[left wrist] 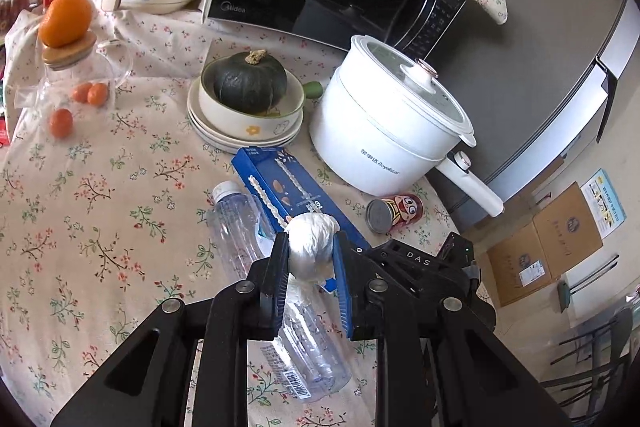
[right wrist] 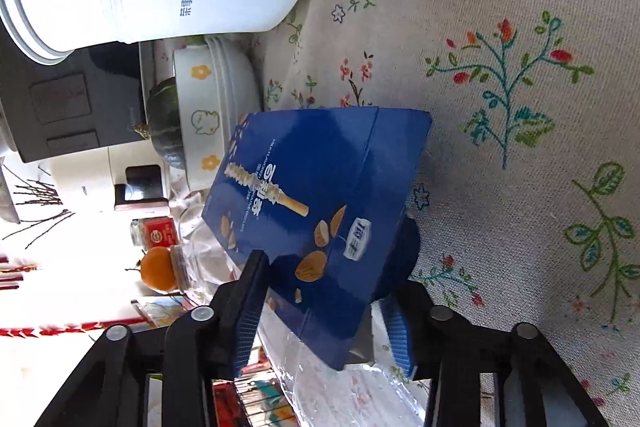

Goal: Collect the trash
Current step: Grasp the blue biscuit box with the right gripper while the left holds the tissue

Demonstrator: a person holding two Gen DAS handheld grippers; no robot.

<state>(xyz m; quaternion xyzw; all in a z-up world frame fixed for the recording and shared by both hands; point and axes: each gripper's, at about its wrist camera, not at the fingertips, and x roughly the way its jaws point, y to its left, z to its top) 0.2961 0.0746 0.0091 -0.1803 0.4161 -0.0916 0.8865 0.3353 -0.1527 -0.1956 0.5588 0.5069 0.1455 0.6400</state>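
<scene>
Black jaws of the left gripper (left wrist: pixel 311 267) filled the foreground, pressed together on a crumpled white wad (left wrist: pixel 312 245); the wad bulged out past the fingertips, so the grip looked secure. Beneath them lay a clear bottle (left wrist: pixel 276 291) on its side on the floral cloth (left wrist: pixel 80 187), cap end pointing away from the camera, long axis running roughly along the fingers' line.

Blue box (right wrist: pixel 316 227), a snack carton, lay flat beside the bottle, near the white pot (left wrist: pixel 384 131) and a tipped red can (left wrist: pixel 394 213).

Right wrist view, rolled sideways: right gripper (right wrist: pixel 324 319) straddled the box's near end across its thin dimension. Dark pad (right wrist: pixel 250 307) on the printed face, blue pad (right wrist: pixel 396 331) behind the underside. Whether the pads were pressing yet, I could not tell; the box looked tilted off the cloth, which hinted at contact.

Key relation: the box's long axis ran straight away from the right fingers, so only its near end sat between them. Judgement: a lift from this end grip would leave the far end hanging, so it might sag or pivot. Left hand was occupied, so the right was the only one free for the box. Bottle and can remained uncollected.
</scene>
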